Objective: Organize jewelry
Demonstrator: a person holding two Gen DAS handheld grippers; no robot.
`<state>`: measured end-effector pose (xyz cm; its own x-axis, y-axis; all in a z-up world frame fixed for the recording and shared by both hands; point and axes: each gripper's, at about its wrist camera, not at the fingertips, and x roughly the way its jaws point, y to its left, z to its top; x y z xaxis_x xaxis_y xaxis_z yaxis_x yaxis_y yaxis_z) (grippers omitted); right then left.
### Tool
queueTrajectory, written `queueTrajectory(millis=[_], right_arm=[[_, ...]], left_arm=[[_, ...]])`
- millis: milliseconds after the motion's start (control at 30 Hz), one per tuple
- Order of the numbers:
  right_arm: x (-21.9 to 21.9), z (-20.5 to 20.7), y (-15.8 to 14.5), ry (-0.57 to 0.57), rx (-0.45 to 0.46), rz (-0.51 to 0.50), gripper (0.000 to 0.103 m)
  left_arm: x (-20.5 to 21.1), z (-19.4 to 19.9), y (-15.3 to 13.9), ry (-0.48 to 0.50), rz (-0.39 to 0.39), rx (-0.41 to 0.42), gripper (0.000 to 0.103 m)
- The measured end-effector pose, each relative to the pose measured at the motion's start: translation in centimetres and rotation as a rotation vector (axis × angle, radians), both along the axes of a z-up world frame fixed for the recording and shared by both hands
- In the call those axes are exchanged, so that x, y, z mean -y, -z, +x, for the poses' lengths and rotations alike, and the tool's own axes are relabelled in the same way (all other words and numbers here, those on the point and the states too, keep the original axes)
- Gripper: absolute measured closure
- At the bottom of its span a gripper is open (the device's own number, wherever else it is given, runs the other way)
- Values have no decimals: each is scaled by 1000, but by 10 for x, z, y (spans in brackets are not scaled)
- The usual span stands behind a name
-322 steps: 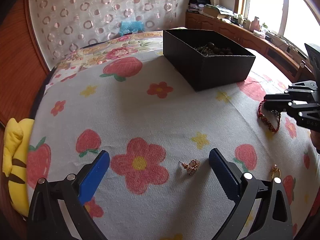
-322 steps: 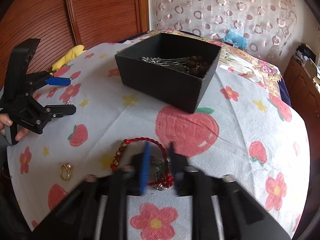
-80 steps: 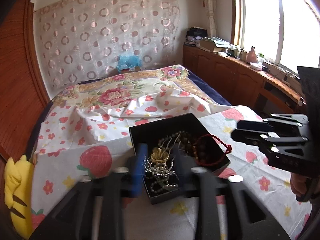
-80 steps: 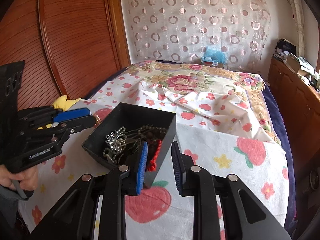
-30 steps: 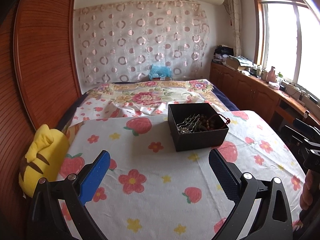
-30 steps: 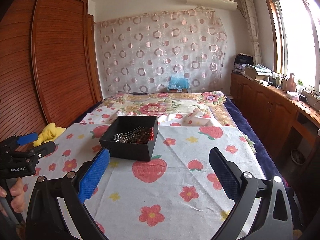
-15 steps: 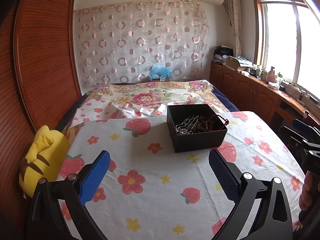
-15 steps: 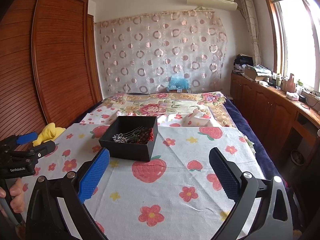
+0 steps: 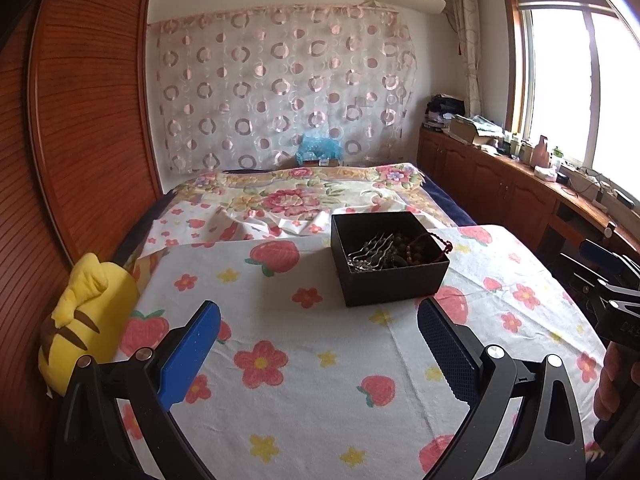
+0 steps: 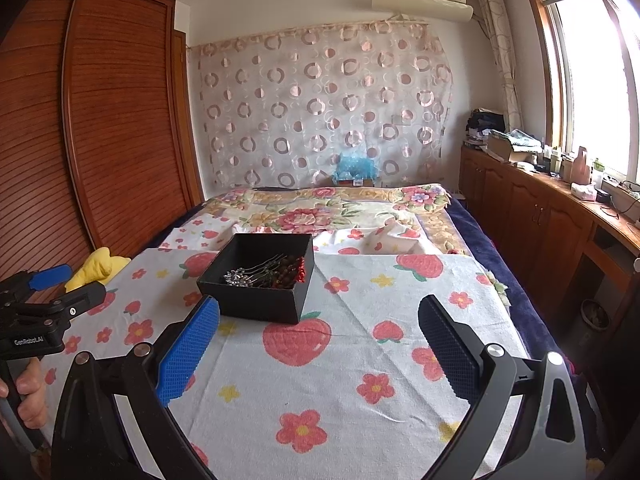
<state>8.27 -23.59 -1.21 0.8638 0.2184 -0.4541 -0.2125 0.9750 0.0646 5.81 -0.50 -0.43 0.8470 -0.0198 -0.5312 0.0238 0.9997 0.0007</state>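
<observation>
Jewelry [image 9: 394, 250] lies heaped inside an open black box [image 9: 390, 286] that rests on the strawberry-and-flower printed cloth [image 9: 320, 360] covering the bed. Contents that can be made out: silver hair pins [image 10: 248, 274], dark beads [image 9: 404, 250] and a red cord bracelet [image 9: 442, 242] draped over the box's right rim.

Left tongs [image 9: 318, 344]: jaws spread wide, nothing between the blue pads. The box sits ahead of them, well apart, slightly right of centre and nearer the right-hand finger [image 9: 446, 348].

Right tongs [image 10: 318, 346]: jaws likewise spread wide and holding nothing. The box sits ahead and to the left, just beyond the tip of the left-hand finger [image 10: 188, 354] without touching it.

Each tool appears at the edge of the other's view, gripped by a hand [image 10: 28, 392]. In the right wrist view the left tool's body carries the marking "GenRobot.AI" [image 10: 30, 340]. In the left wrist view the right tool's body shows a partial marking beginning "DAS" [image 9: 628, 327]; the rest is cut off.

A yellow plush toy [image 9: 86, 320] lies at the left edge of the bed.
</observation>
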Motion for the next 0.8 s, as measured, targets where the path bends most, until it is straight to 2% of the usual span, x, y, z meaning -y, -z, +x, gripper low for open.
queueTrajectory(millis=[800], right_arm=[[0, 0, 0, -1, 2, 1, 3]], left_arm=[[2, 0, 0, -1, 1, 4, 8]])
